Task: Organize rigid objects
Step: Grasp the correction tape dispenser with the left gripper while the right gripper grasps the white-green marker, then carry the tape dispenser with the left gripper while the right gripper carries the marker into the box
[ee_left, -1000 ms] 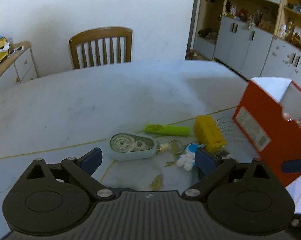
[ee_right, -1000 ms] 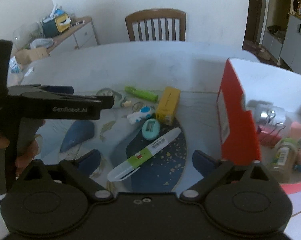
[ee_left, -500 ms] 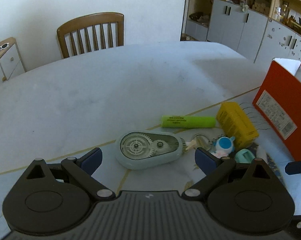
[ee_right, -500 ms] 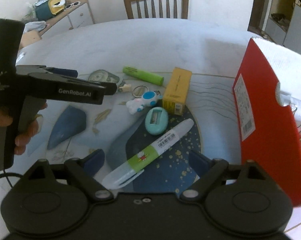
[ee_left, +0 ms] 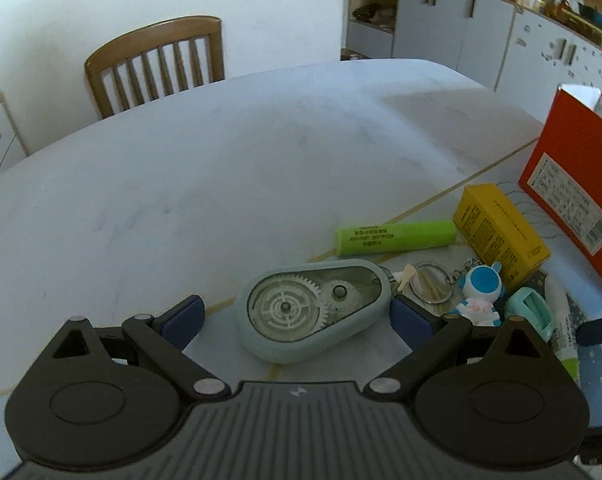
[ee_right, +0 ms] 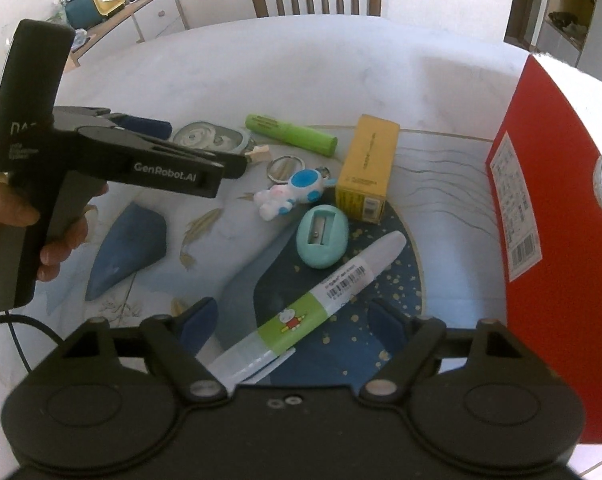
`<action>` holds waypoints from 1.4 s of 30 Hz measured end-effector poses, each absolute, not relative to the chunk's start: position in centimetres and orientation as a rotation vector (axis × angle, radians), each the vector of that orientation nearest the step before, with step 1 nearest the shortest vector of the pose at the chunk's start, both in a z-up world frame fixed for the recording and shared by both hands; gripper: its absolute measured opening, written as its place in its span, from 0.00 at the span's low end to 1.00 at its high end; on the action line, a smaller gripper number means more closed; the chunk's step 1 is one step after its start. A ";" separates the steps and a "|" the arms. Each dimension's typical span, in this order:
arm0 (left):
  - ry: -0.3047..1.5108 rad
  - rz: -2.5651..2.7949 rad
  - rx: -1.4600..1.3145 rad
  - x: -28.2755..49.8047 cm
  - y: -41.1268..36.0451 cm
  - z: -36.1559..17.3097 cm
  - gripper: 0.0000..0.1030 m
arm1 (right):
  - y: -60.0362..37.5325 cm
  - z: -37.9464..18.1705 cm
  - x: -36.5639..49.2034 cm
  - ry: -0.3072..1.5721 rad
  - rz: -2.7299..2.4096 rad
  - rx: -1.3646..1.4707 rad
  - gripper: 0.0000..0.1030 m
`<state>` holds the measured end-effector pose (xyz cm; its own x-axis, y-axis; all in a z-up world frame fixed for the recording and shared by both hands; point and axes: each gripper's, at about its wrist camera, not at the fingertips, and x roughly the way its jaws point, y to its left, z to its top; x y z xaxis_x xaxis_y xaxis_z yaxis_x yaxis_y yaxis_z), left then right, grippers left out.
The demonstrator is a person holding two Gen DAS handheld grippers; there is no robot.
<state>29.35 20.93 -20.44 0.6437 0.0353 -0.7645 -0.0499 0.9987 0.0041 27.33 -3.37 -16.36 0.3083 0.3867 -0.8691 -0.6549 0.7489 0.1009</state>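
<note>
Between the right gripper's (ee_right: 291, 316) blue pads lies the pen (ee_right: 315, 306), white with a green band, slanting up to the right over the dark blue patch of the table (ee_right: 261, 72); jaws have just been closing but stand apart, neither pad on the pen. Just beyond the pen's tip sits the teal sharpener (ee_right: 323, 236); past it the yellow box (ee_right: 367, 168), the astronaut keyring (ee_right: 291, 194), the green highlighter (ee_right: 291, 134); red box (ee_right: 557, 264) upright at right, its open top facing away.

Left gripper (ee_left: 297, 316), held by a hand (ee_right: 59, 236) on its black grip, has jaws wide apart; tape dispenser (ee_left: 315, 308) lies flat on the table between them, near the right pad; contact there cannot be judged, left pad clear of it. Right of the dispenser: keyring ring, astronaut, sharpener; highlighter and yellow box behind.

Wooden chair (ee_left: 157, 64) stands at the table's far edge; grey cabinets (ee_left: 481, 28) beyond.
</note>
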 end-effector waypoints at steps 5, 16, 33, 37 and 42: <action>0.862 0.049 -0.017 29.9 20.7 -20.4 0.97 | -3.2 -16.6 28.0 1.046 0.667 -0.291 0.74; 0.844 0.035 -0.005 29.6 19.8 -20.0 0.80 | -3.4 -16.5 27.9 1.007 0.606 -0.327 0.48; 0.842 0.069 -0.082 27.0 19.1 -19.5 0.77 | -6.2 -16.1 26.9 0.992 0.559 -0.302 0.16; 0.844 0.090 -0.099 25.8 18.9 -19.4 0.77 | -6.7 -15.9 26.5 0.988 0.561 -0.295 0.16; 0.833 0.116 -0.141 24.2 18.8 -19.0 0.77 | -7.7 -14.8 25.7 0.967 0.587 -0.284 0.16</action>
